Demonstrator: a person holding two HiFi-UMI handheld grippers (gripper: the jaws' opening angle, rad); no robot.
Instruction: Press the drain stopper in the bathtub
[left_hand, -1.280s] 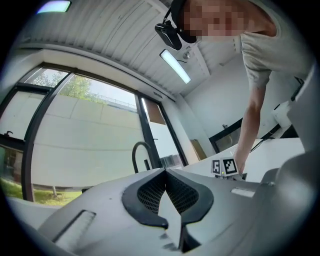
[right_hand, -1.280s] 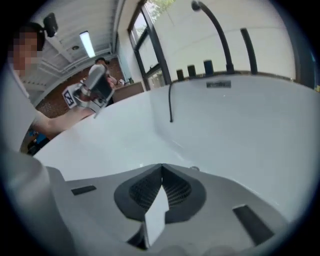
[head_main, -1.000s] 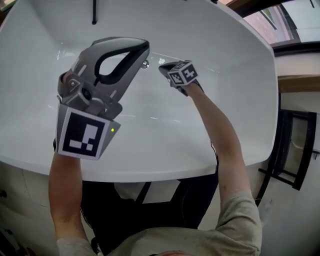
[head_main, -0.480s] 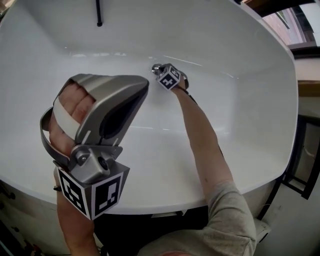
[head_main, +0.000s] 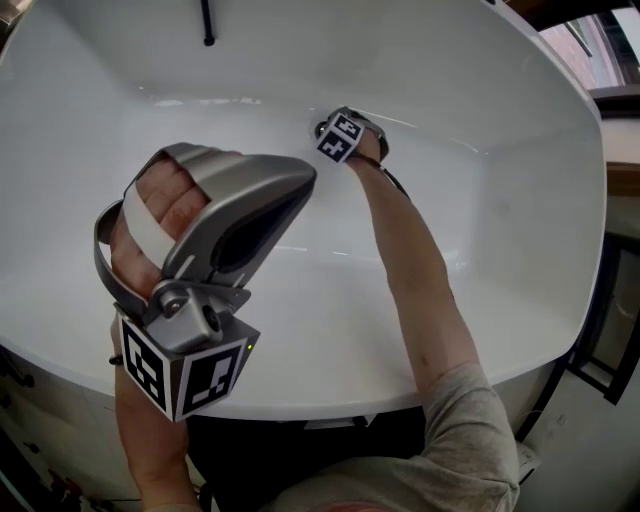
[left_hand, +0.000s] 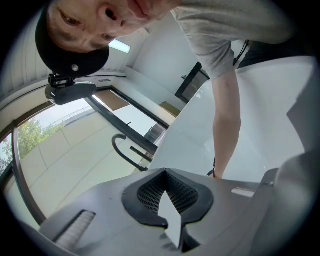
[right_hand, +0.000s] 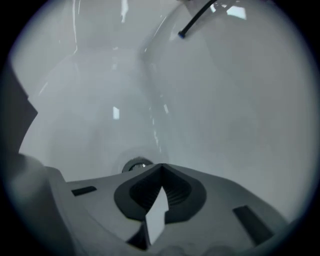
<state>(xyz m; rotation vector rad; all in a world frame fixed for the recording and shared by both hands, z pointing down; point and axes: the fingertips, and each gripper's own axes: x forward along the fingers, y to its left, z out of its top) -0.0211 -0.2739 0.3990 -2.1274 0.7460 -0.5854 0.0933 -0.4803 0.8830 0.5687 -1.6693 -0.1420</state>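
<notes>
The chrome round drain stopper (right_hand: 135, 165) sits in the white bathtub's floor (right_hand: 100, 110). The jaw tips of my right gripper (right_hand: 161, 167) hide its near edge. That gripper is shut with nothing in it, and whether it touches the stopper I cannot tell. In the head view the right gripper (head_main: 330, 130) is far down in the tub with its marker cube over the stopper (head_main: 320, 128), which barely shows. My left gripper (head_main: 300, 180) is held high over the tub's near left side, shut and empty. In its own view the left gripper (left_hand: 165, 171) points up at the person.
A thin black spout (head_main: 208, 25) hangs over the tub's far end and also shows as a black spout (right_hand: 195, 20) in the right gripper view. The tub's near rim (head_main: 330, 405) runs below my arms. A dark frame (head_main: 610, 330) stands at the right.
The right gripper has reached farther down the tub to the drain stopper. The left gripper has swung back toward the camera and turned, its marker cube now lower.
</notes>
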